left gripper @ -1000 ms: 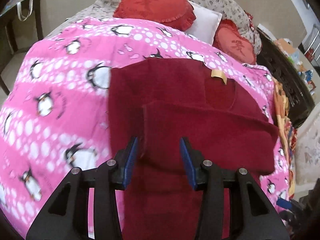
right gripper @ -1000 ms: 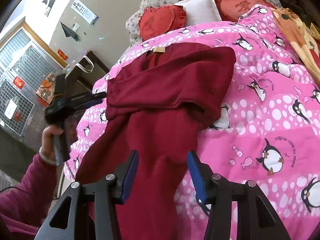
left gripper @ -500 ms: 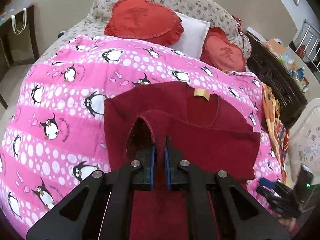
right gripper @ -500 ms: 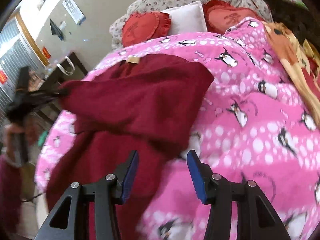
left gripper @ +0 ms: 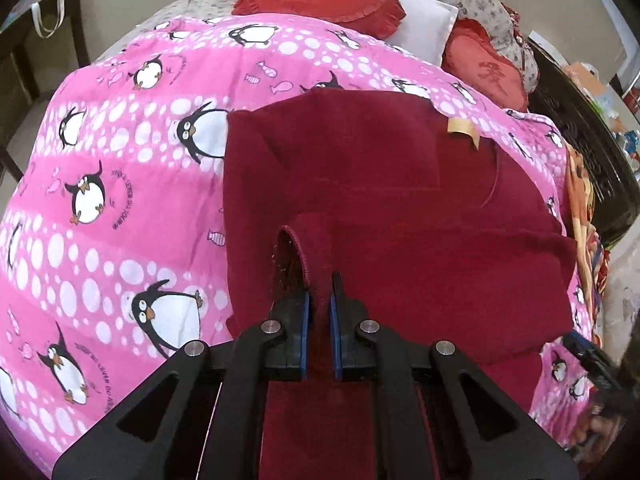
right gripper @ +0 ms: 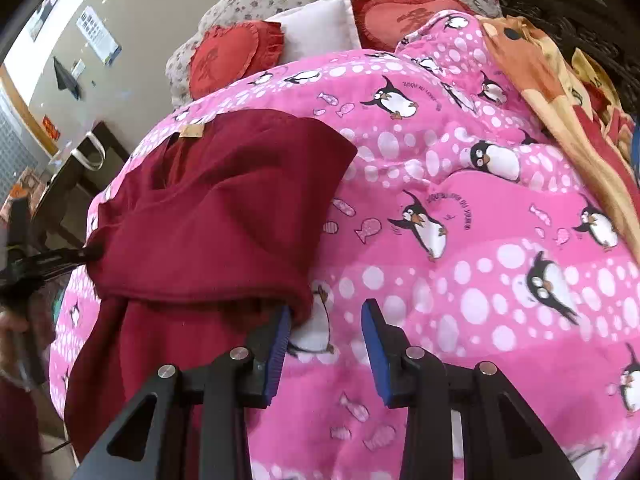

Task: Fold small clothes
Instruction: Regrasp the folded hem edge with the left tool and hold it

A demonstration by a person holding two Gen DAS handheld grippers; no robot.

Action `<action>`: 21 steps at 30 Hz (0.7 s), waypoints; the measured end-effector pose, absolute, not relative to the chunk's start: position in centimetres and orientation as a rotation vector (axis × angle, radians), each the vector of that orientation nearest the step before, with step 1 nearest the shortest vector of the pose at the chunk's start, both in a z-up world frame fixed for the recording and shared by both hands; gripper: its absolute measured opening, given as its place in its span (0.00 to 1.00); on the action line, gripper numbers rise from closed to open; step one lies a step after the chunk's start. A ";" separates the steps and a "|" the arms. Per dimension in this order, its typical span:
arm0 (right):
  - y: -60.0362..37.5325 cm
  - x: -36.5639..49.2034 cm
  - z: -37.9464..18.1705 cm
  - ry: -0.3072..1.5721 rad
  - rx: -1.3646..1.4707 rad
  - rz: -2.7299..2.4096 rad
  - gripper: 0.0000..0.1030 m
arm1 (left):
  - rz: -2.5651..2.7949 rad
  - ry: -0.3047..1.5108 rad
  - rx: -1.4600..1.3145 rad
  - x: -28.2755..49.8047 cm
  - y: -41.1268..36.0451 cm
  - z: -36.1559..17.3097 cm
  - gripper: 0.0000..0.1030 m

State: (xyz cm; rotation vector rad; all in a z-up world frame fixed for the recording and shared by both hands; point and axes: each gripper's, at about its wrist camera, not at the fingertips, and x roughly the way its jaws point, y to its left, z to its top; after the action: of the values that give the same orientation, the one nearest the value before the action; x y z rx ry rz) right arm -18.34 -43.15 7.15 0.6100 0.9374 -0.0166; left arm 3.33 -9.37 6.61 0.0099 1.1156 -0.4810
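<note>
Left gripper (left gripper: 318,320) fingers pinch garment (left gripper: 400,208) hem; right gripper (right gripper: 325,344) fingers spread, empty. We seize near corner, then lift evenly.

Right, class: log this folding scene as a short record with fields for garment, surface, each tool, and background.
garment: dark red top, partly folded, tan neck label
surface: pink penguin-print quilt on a bed
left tool: shut on a raised fold of the garment
right tool: open, over the quilt by the garment's near right corner
background: red heart cushions, white pillow
</note>
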 end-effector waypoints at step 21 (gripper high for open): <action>-47.4 -12.2 8.0 0.874 0.673 -0.018 0.29 | -0.479 1.106 0.031 3.8 -9.9 5.9 0.08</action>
State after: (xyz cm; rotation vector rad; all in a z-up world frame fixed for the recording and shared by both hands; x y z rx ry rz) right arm -12.18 -47.45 7.95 0.6728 0.8745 -0.0178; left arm 3.77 -9.87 5.89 0.0306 1.1064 -0.4792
